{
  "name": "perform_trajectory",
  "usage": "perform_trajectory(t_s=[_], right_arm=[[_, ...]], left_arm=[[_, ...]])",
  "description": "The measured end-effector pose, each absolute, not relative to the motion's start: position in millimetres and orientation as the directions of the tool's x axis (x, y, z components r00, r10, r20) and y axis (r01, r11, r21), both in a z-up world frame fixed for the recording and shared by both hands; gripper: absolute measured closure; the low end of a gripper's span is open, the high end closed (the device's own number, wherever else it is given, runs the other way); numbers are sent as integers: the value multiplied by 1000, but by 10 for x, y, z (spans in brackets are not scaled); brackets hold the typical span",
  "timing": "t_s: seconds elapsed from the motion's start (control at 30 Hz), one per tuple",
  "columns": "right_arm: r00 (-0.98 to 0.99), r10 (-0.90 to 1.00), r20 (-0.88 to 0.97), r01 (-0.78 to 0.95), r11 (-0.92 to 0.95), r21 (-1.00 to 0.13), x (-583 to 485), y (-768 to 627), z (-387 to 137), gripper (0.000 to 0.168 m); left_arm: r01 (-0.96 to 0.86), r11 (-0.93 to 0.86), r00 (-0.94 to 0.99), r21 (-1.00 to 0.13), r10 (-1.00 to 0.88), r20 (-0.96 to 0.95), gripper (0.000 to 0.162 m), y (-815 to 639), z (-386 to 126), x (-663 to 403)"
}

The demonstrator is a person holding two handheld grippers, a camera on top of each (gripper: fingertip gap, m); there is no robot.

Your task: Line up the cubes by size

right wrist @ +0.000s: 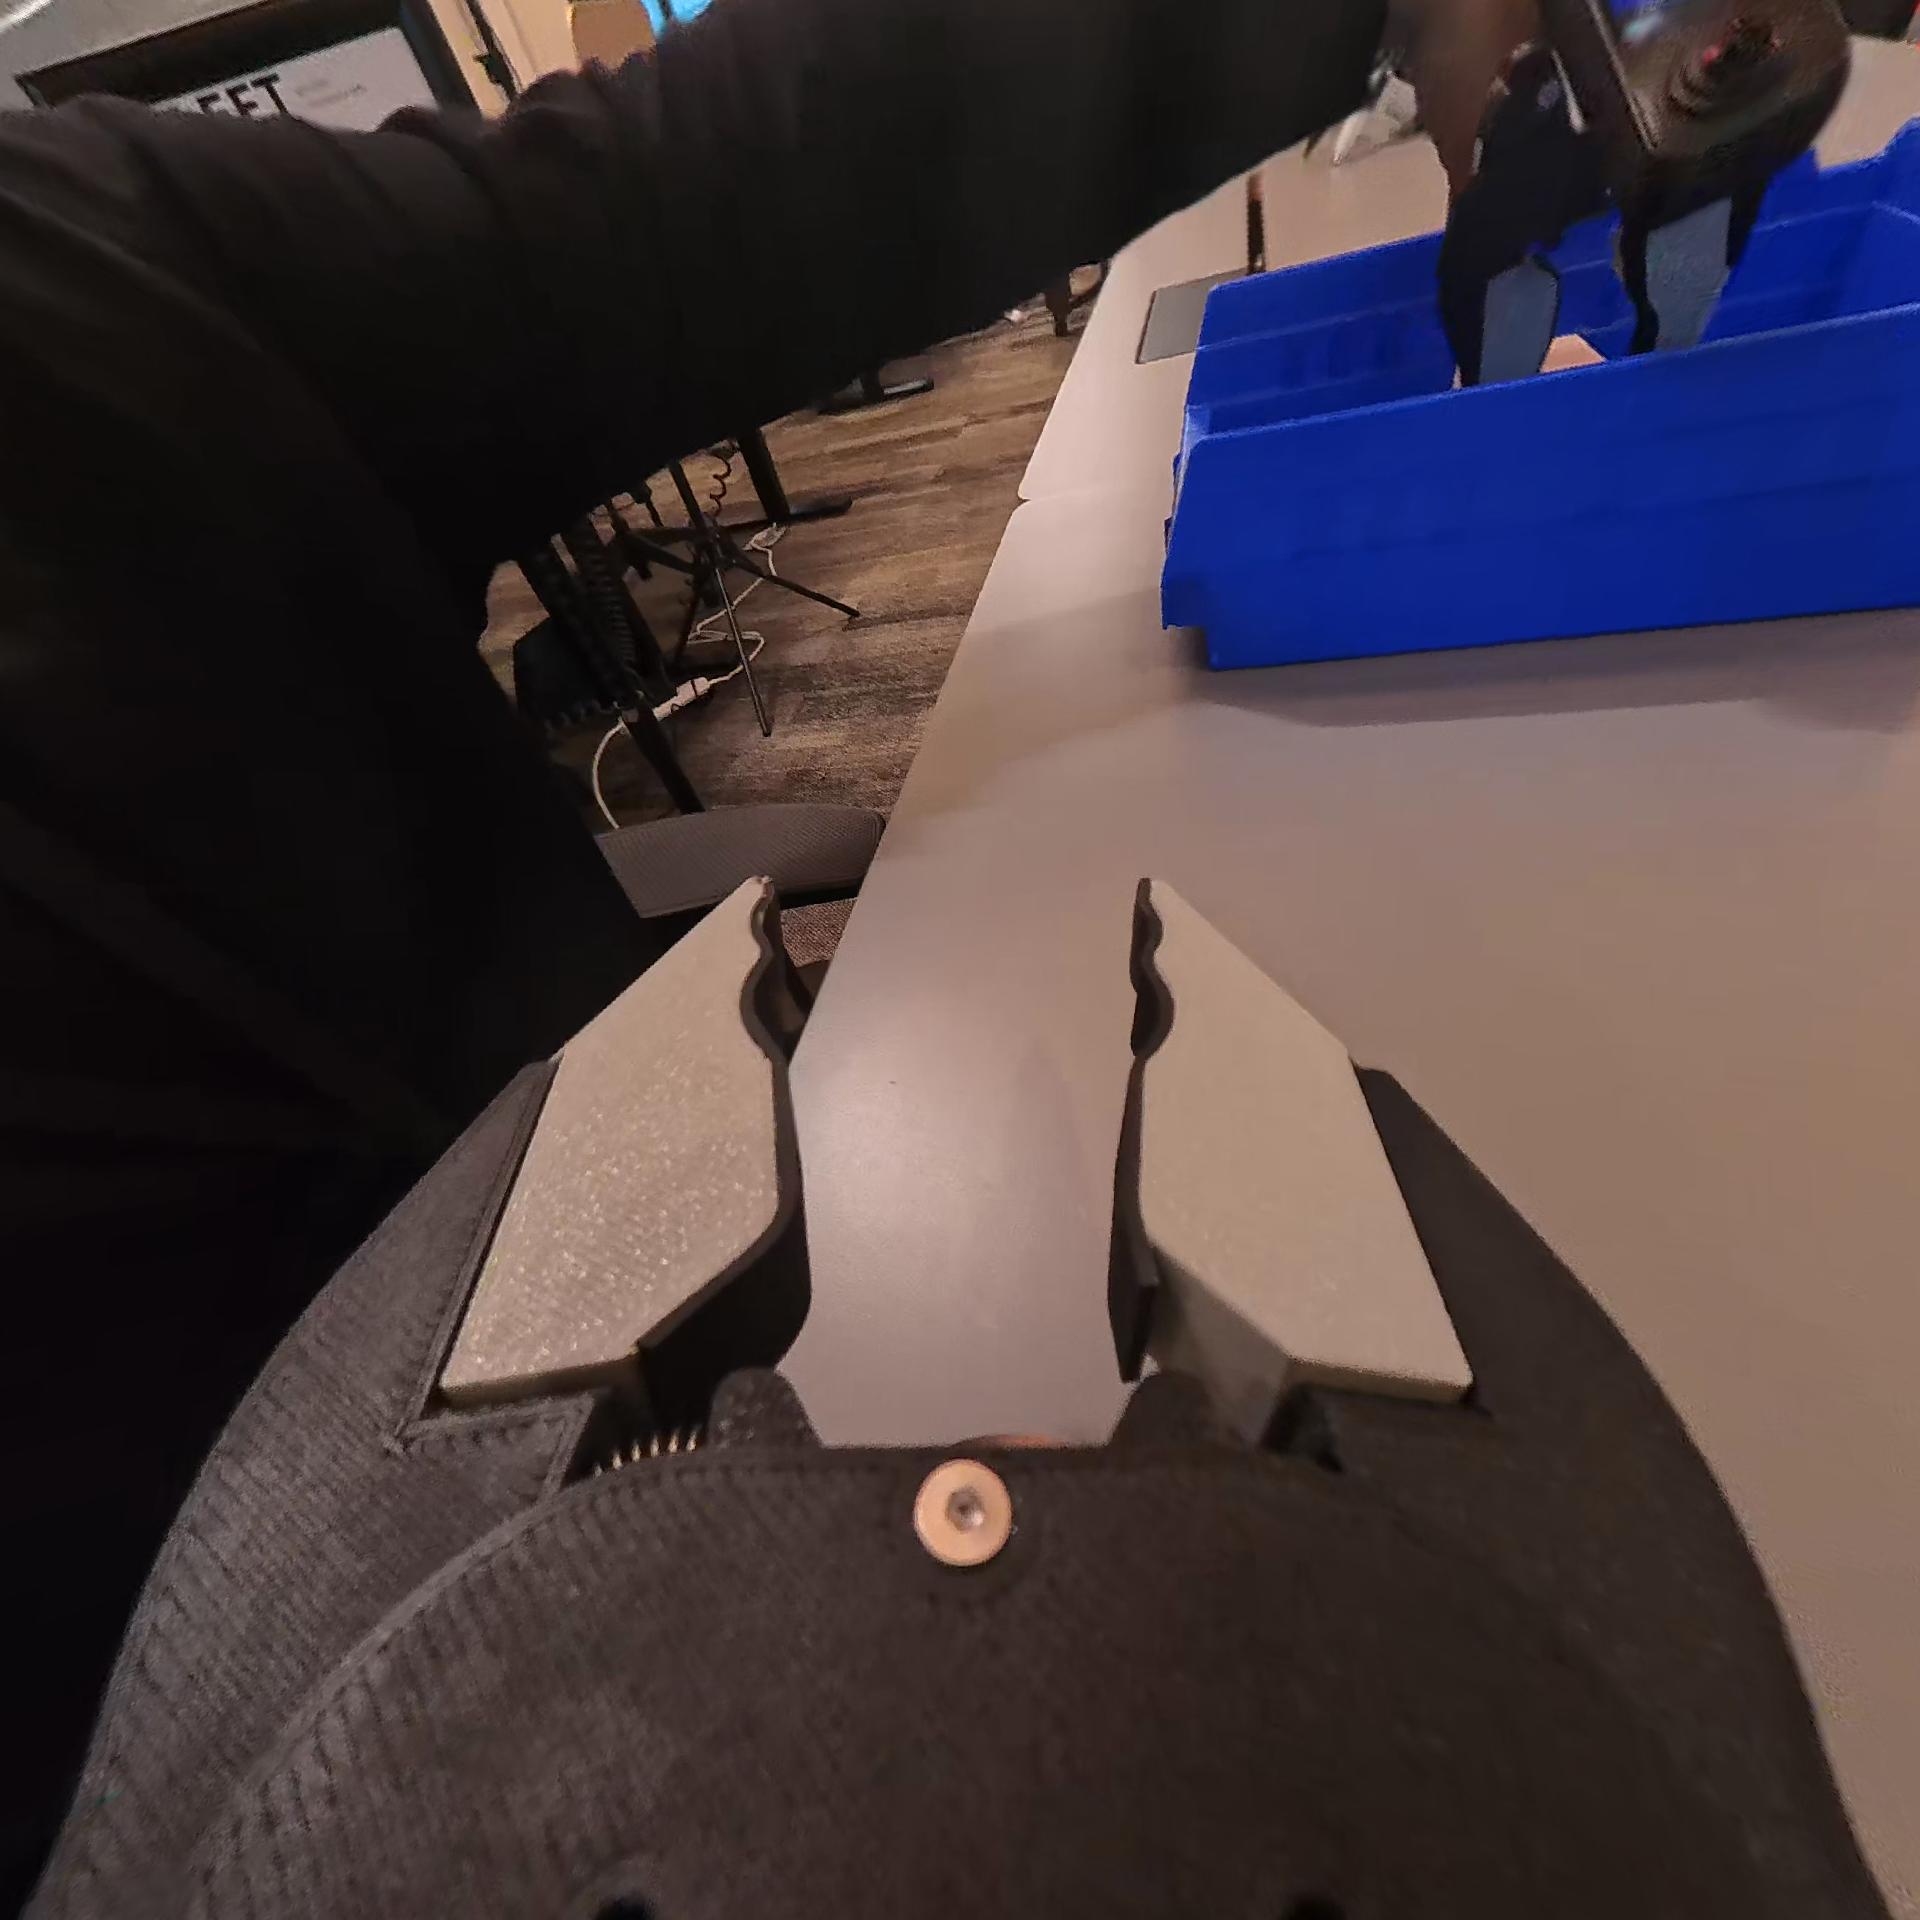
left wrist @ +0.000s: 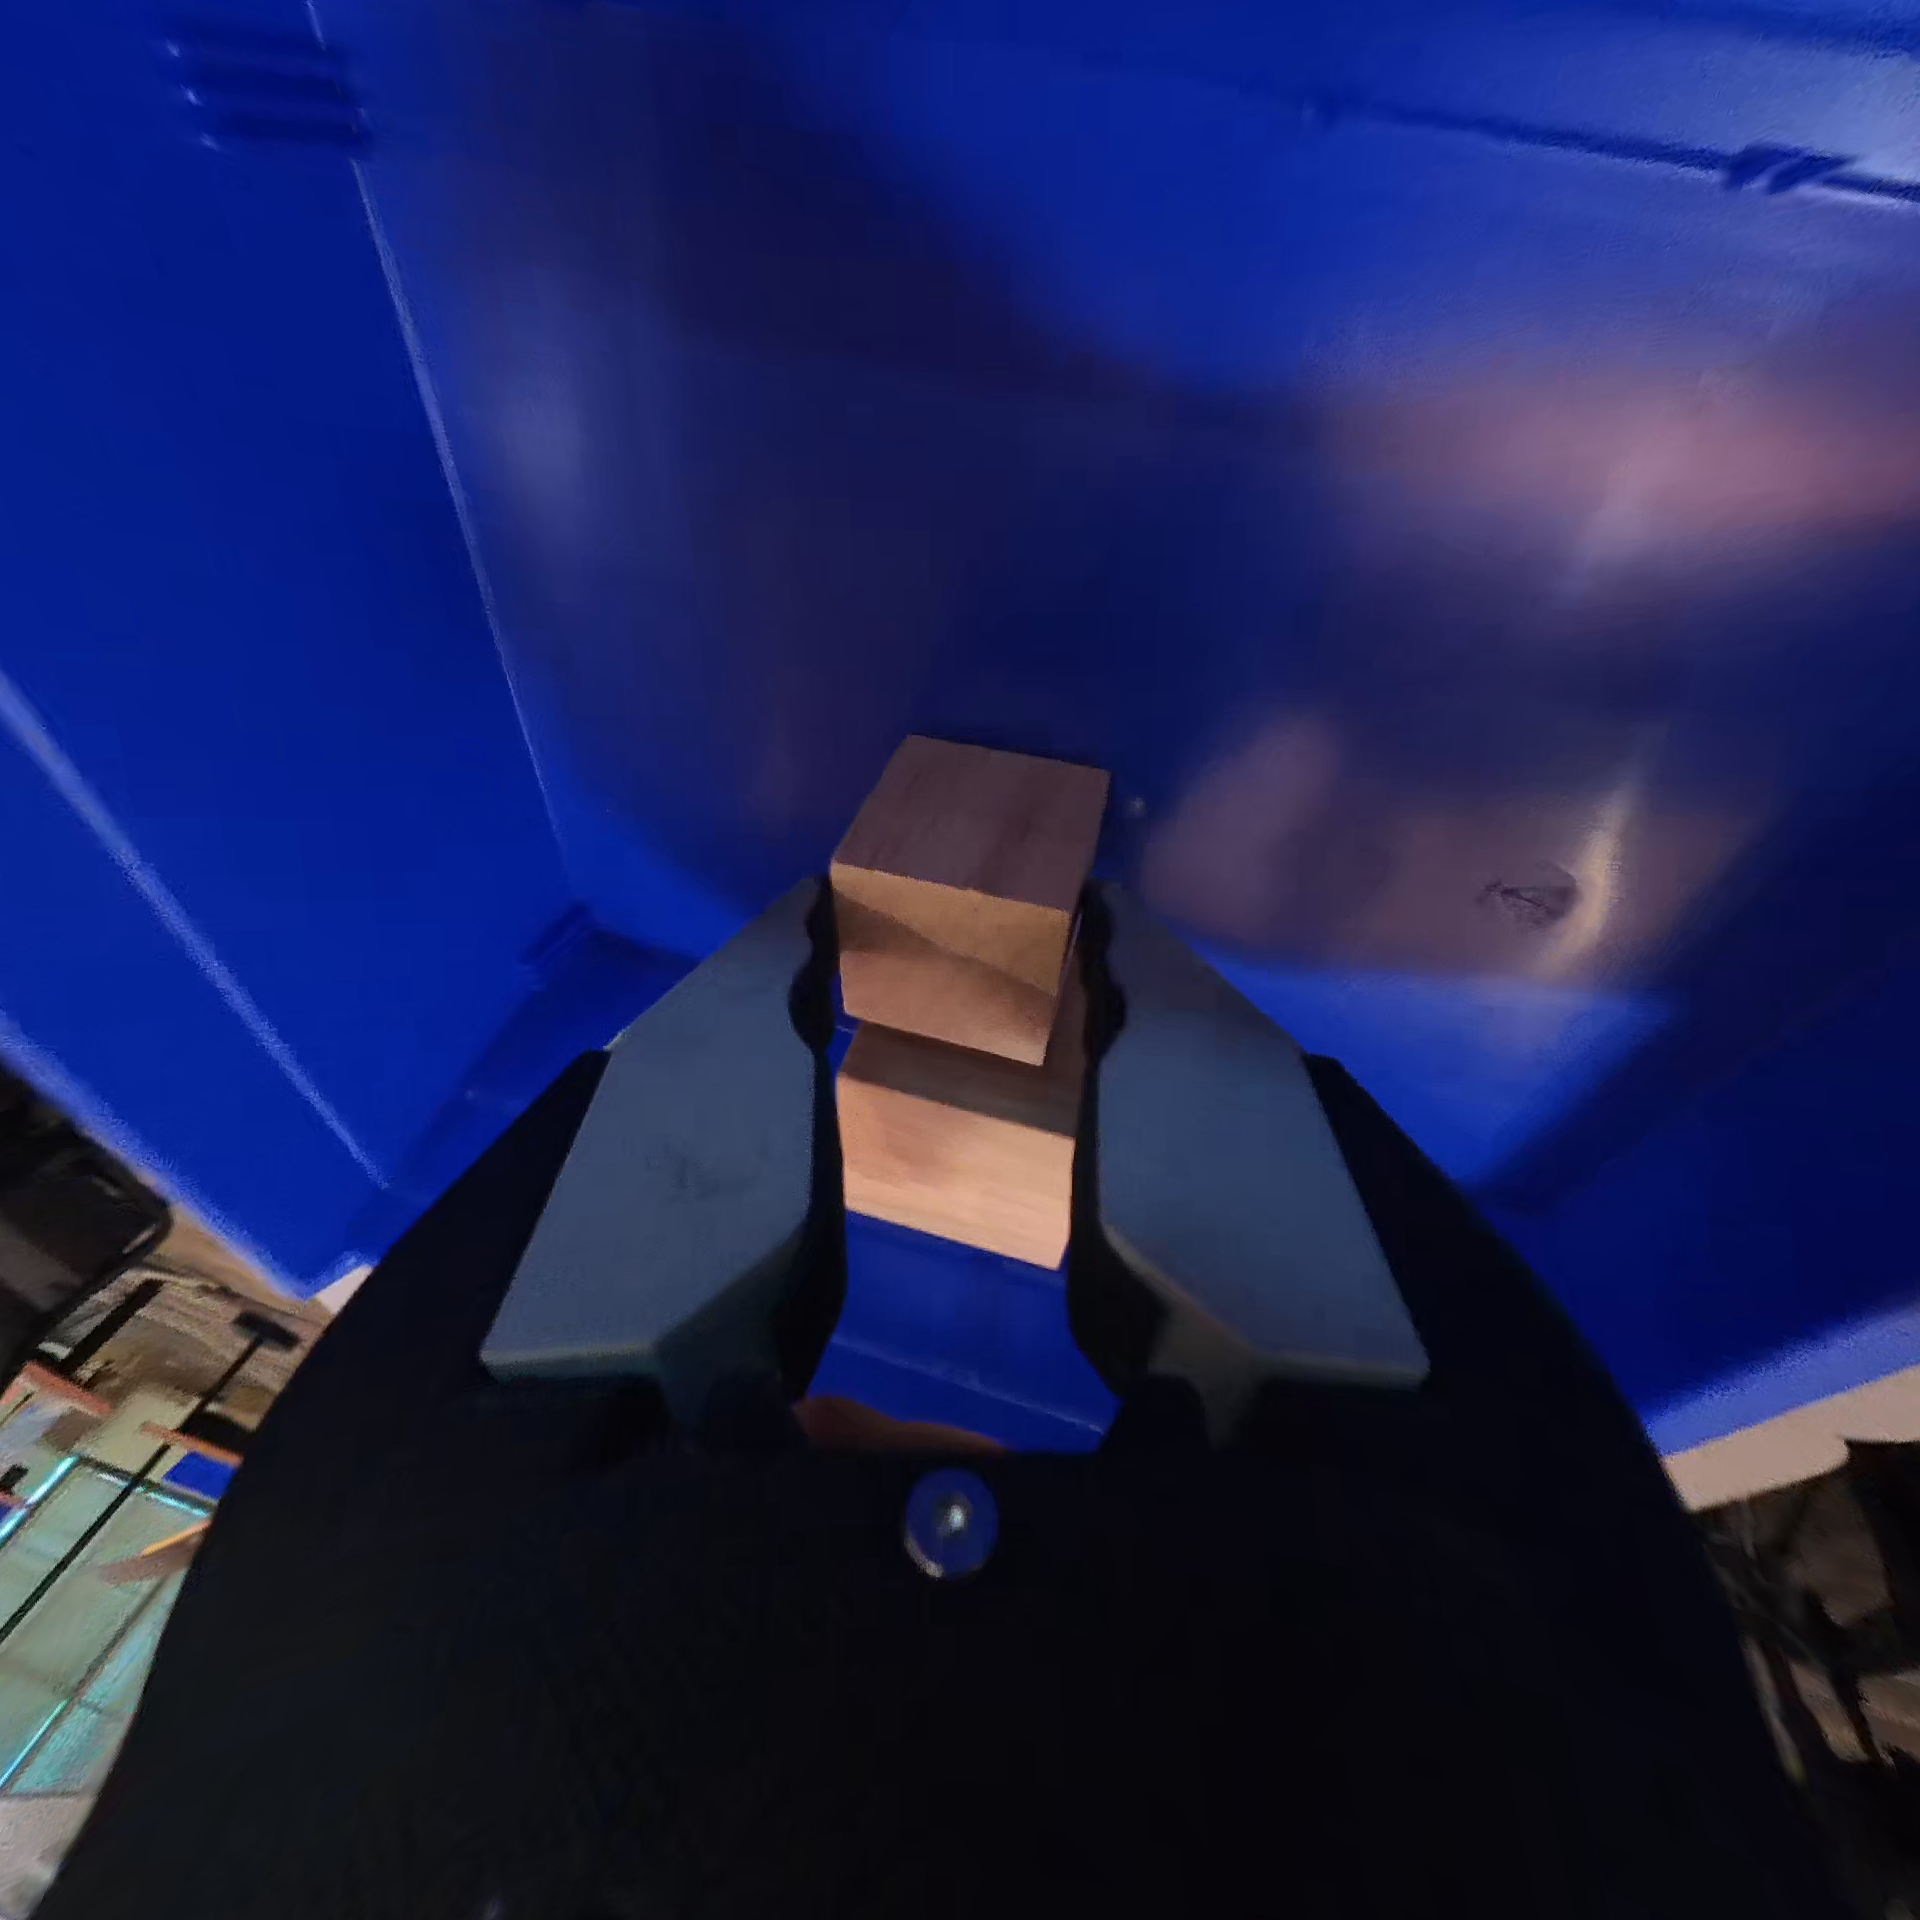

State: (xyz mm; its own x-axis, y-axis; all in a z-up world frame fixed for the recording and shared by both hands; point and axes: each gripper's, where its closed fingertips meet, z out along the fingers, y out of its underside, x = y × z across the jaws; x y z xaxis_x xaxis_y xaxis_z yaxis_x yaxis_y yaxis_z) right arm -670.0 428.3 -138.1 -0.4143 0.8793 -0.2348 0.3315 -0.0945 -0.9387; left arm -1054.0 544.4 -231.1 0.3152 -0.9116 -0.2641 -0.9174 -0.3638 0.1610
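Gripping a wooden cube (left wrist: pixel 961 899), slightly skewed, left hand-held gripper (left wrist: pixel 956 914).

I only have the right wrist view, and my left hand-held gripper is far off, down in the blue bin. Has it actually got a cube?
Observer: Yes. In the left wrist view, the left hand-held gripper has its fingertips against both sides of a wooden cube.
Operator: Is anything else between the fingers?
Observer: A second wooden cube lies right behind the first, nearer the camera and between the fingers. I cannot tell whether they touch it.
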Motion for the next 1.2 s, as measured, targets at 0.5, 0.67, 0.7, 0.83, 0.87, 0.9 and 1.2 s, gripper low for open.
perform_trajectory(t_s=[0.5, 0.67, 0.7, 0.83, 0.87, 0.9, 1.2], right_arm=[[-270, 904, -332, 223, -276, -935, -6725, 4688, -1072, 103], [-302, 847, -437, 116, -422, -899, -6728, 4763, -683, 95], [-325, 832, -450, 99, -443, -891, -6728, 4743, -606, 95], [-428, 746, -510, 113, -516, -849, -6778, 4589, -459, 93], [-453, 722, -523, 124, -530, -839, -6794, 4538, -444, 92], [-473, 701, -534, 136, -541, -830, -6809, 4493, -438, 91], [-422, 736, -529, 156, -516, -842, -6987, 4485, -602, 126]], left_arm=[[-800, 226, 364, -556, -553, -749, 117, 5285, -678, -8403], [-597, 499, 387, -628, -506, -770, 118, 4793, -372, -7452], [-563, 536, 385, -629, -504, -773, 118, 4704, -343, -7310], [-481, 621, 366, -619, -499, -786, 118, 4479, -306, -6914], [-479, 626, 360, -615, -498, -789, 118, 4466, -319, -6858], [-486, 626, 353, -609, -497, -793, 118, 4469, -343, -6819], [-579, 569, 334, -584, -487, -807, 118, 4617, -589, -6793]])
